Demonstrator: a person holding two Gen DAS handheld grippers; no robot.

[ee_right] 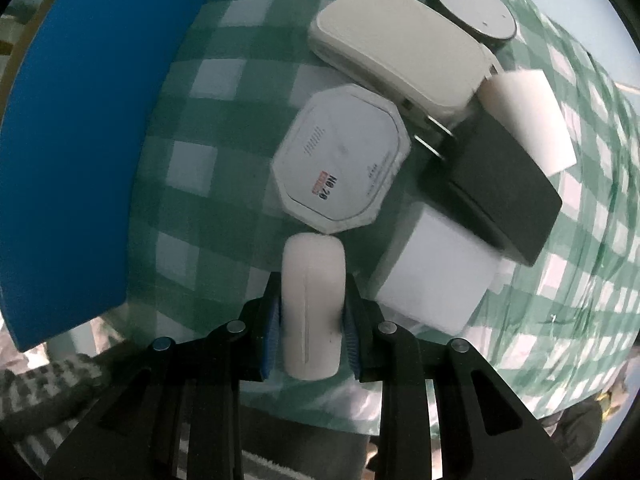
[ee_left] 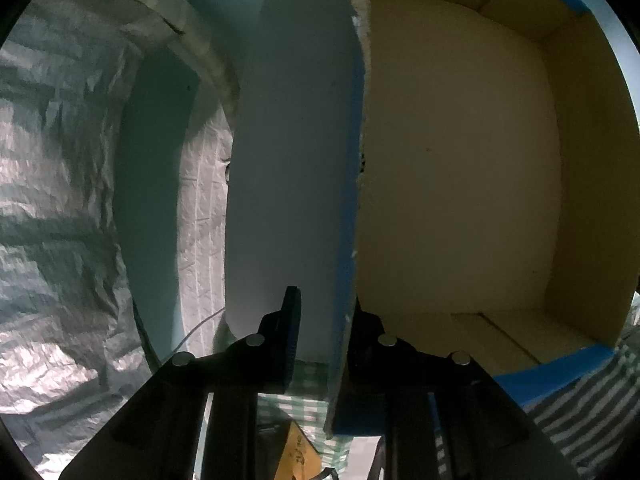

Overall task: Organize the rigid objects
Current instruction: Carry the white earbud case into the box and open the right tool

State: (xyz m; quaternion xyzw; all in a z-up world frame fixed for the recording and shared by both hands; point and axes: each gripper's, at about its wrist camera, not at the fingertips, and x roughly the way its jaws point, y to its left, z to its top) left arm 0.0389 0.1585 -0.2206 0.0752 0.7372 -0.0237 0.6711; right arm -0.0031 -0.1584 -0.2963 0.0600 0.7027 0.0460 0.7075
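My left gripper jaws pinch box wall, box empty; right gripper jaws clamp white case; five-odd items remain on table.

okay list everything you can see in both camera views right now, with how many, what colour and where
cardboard box: one, brown inside with blue outside, open and empty, its wall between the left fingers
white oblong piece: one, white, in the right gripper
octagonal device: one, white, mid table
flat rounded device: one, cream, far side
round puck: one, dark with grey top, far right
black block: one, right
white blocks: two, right
checked tablecloth: one, green and white
silver sheet: one, left
left gripper: black
right gripper: black
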